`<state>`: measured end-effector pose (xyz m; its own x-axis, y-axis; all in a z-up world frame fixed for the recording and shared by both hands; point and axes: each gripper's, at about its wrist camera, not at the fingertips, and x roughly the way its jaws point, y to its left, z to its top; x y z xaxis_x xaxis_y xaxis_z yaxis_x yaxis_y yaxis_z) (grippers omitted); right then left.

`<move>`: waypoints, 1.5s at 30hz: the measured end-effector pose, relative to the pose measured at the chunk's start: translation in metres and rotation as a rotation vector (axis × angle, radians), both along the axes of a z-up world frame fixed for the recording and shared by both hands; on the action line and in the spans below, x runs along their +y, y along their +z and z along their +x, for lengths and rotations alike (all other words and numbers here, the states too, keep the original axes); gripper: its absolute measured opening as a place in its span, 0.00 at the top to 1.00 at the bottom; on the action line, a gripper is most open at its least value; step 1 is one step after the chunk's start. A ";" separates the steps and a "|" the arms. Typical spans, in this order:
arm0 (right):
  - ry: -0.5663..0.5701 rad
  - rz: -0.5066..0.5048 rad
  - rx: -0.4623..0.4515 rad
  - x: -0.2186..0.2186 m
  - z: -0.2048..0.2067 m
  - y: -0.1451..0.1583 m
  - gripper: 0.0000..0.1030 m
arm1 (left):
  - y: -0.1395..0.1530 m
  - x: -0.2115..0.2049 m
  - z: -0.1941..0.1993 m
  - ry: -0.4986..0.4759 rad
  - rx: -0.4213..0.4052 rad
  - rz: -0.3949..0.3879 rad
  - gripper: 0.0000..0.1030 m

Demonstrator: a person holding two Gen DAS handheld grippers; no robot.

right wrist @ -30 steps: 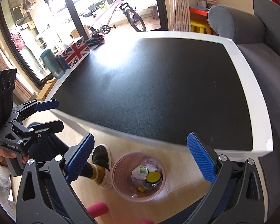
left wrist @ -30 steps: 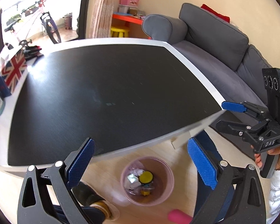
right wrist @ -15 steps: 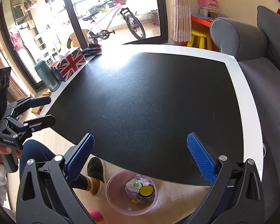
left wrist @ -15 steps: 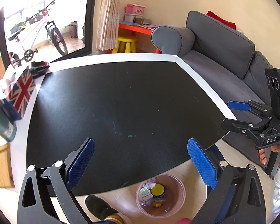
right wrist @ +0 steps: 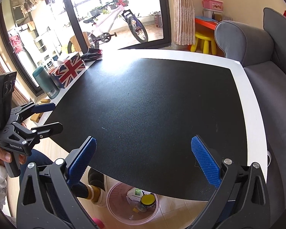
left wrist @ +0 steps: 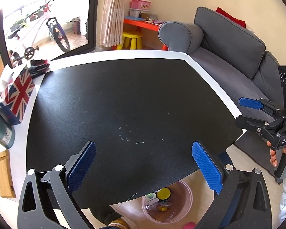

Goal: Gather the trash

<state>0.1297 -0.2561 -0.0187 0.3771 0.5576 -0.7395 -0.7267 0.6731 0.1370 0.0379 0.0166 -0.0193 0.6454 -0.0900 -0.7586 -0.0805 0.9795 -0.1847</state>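
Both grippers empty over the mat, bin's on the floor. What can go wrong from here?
1. The pink bin sits half under the table edge; a blind drop could miss it.
2. Left gripper and right gripper, both open, hover close together and may collide.
3. The person's foot stands beside the bin and could tip it.

Daylight pours in through the glass door (right wrist: 112,15) at the upper left of both views, washing that corner out to near white in the left wrist view. It throws a bright glare patch on the far left of the black tabletop (right wrist: 162,99). The room is bright and sharp overall. Fisheye curvature bends the tabletop edges and sofa (left wrist: 228,43), and dark vignetting rings each frame.
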 end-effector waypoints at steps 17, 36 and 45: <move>0.000 -0.007 0.000 0.002 0.001 -0.005 0.05 | 0.006 -0.001 -0.001 0.058 -0.036 0.023 0.06; 0.002 -0.012 0.001 0.003 0.000 -0.006 0.05 | 0.006 -0.004 -0.001 0.046 -0.038 0.034 0.06; 0.003 -0.013 0.001 0.004 -0.001 -0.007 0.05 | 0.005 -0.006 0.000 0.038 -0.037 0.035 0.06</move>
